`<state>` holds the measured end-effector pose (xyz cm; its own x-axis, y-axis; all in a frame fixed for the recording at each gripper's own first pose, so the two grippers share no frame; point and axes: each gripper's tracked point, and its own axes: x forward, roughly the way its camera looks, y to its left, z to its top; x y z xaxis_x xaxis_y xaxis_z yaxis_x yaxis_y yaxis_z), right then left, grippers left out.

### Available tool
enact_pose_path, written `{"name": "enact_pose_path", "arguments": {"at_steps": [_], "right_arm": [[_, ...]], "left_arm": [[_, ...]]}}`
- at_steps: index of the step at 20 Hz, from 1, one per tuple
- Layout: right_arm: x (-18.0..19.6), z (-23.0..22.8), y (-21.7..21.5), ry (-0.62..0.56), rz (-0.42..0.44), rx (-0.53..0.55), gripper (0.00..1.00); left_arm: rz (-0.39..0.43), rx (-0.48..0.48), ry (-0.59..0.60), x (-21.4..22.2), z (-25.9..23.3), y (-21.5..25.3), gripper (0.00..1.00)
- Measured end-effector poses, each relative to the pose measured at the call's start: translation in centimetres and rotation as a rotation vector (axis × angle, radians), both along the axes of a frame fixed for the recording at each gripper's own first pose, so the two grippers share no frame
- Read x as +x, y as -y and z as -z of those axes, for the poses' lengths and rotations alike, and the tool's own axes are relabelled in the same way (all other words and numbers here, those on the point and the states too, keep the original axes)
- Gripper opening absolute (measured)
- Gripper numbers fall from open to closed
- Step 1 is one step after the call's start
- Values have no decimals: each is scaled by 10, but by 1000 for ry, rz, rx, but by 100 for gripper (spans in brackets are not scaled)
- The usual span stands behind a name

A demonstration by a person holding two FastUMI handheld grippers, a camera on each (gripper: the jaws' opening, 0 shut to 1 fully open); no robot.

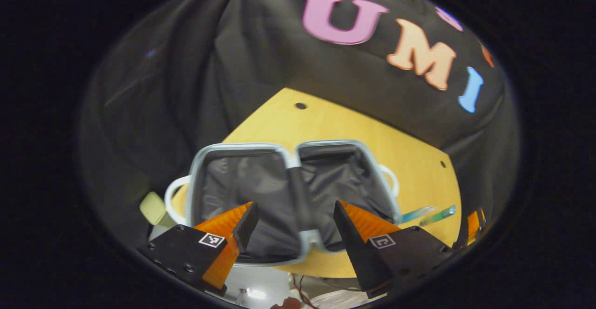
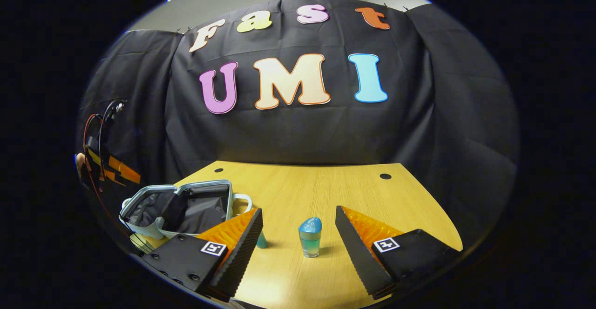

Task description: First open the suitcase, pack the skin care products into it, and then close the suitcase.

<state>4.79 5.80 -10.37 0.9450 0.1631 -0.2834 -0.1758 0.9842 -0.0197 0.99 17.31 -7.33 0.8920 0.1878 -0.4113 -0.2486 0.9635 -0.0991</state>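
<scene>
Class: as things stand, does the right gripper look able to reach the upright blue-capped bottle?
Probably yes: the bottle stands upright between the open right gripper's fingers, with bare table around it.

Left tool [image 1: 294,223] spread wide, right tool [image 2: 298,227] spread wide, both holding nothing

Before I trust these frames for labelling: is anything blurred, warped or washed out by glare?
Left gripper view: soft overall, the open suitcase slightly blurred, its rim bowed by fisheye, a bright glare patch below the table edge. Right gripper view: sharper, the small bottle crisp with a soft shadow to its right, the table's far edge curved by the lens.
</scene>
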Motion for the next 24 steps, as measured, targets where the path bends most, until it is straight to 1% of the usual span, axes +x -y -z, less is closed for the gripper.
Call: {"name": "enact_pose_path", "arguments": {"at_steps": [3, 5, 9, 10, 11, 12, 14, 15, 16, 17, 18, 19, 20, 22, 23, 24], "right_arm": [[6, 14, 6, -40, -39, 10, 98], [11, 22, 10, -60, -58, 9, 98], [24, 43, 16, -87, -89, 27, 98], [26, 50, 18, -102, -94, 34, 95], [27, 57, 19, -114, -100, 42, 98], [29, 63, 21, -124, -103, 47, 98], [31, 78, 27, -146, -108, 51, 98], [31, 86, 29, -159, -109, 53, 95], [30, 90, 30, -170, -111, 57, 95], [28, 94, 32, -174, -111, 63, 98], [27, 96, 33, -177, -113, 67, 98], [25, 99, 35, -179, -113, 66, 95], [24, 101, 37, -182, -113, 62, 95], [23, 105, 42, -185, -109, 51, 95], [22, 109, 45, -193, -106, 50, 98], [21, 111, 47, -200, -104, 54, 95]], "left_arm": [[115, 41, 67, 25, 12, 77, 96], [158, 49, 86, 37, 29, 120, 96], [256, 43, 68, 55, 67, 198, 96], [278, 54, 75, 59, 75, 211, 96], [293, 66, 84, 64, 82, 224, 99], [308, 68, 94, 71, 88, 234, 96], [327, 73, 101, 84, 102, 255, 96], [333, 80, 112, 91, 107, 261, 96], [330, 89, 120, 98, 113, 264, 96], [326, 102, 130, 106, 117, 264, 96], [316, 117, 139, 114, 123, 266, 96], [309, 123, 138, 122, 129, 267, 96], [305, 126, 134, 128, 137, 268, 96], [287, 124, 130, 140, 149, 266, 96], [277, 118, 120, 144, 155, 264, 96], [263, 106, 113, 150, 160, 262, 96]]}}
